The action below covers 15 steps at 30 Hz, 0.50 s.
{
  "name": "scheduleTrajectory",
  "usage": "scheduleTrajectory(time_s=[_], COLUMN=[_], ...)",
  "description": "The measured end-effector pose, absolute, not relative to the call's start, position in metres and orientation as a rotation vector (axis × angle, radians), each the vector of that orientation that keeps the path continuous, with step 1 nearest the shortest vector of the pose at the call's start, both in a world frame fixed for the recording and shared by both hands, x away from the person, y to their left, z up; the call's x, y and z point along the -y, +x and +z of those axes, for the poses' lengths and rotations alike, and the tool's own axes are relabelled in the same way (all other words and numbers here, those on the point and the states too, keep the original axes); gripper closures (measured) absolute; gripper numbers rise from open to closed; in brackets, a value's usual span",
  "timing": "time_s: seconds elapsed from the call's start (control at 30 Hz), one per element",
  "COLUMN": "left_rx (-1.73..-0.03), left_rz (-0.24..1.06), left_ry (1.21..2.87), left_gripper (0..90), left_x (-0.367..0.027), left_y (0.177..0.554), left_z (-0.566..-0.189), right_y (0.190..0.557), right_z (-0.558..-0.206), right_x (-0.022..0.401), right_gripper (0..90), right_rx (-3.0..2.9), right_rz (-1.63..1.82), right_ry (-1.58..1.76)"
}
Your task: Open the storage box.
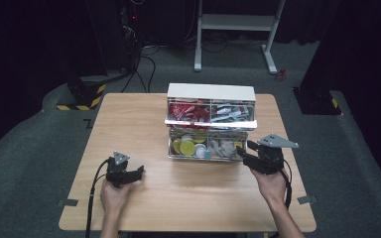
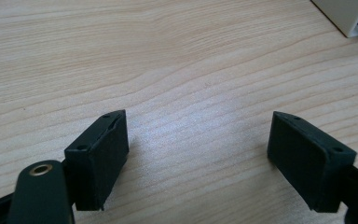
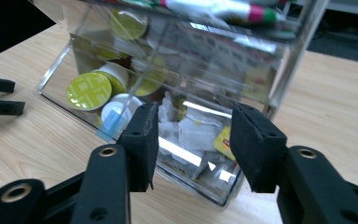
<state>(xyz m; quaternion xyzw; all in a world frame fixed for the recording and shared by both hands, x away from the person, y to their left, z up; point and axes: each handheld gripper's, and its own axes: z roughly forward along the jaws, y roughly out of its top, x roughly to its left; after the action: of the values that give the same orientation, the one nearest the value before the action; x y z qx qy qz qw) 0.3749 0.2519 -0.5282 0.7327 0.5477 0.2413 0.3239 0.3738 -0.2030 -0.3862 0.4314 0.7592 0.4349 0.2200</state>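
A clear two-tier drawer box with a white top (image 1: 211,91) stands at the middle back of the wooden table (image 1: 129,119). Its lower drawer (image 1: 174,154) is pulled out and holds green-lidded capsules (image 1: 186,147) (image 3: 89,91) on the left and paper sachets (image 1: 222,147) (image 3: 191,133) on the right. My right gripper (image 1: 243,148) (image 3: 193,135) hovers at the drawer's right front corner, jaws apart with nothing between them. My left gripper (image 1: 140,172) (image 2: 198,135) rests open on bare wood at the front left, and its tips (image 3: 18,96) also appear in the right gripper view.
The upper drawer (image 1: 211,121) holds red packets and striped sachets. Behind the table stand a white desk frame (image 1: 238,22) and a dark stand with a yellow-and-black striped base (image 1: 82,96). Bare wood lies between the two grippers.
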Motion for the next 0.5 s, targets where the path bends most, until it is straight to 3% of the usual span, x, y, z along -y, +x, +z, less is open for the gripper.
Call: scheduleTrajectory(time_s=[0.5], left_rx=[-1.439], left_rz=[0.634], left_ry=[1.919], left_gripper=[21.2], left_x=[-0.252], left_y=[0.375], left_z=[-0.528], right_y=[0.383], right_z=[-0.362], right_x=[0.191], right_gripper=[60.4], right_rx=[-2.151], right_rz=[1.24], right_ry=[1.122])
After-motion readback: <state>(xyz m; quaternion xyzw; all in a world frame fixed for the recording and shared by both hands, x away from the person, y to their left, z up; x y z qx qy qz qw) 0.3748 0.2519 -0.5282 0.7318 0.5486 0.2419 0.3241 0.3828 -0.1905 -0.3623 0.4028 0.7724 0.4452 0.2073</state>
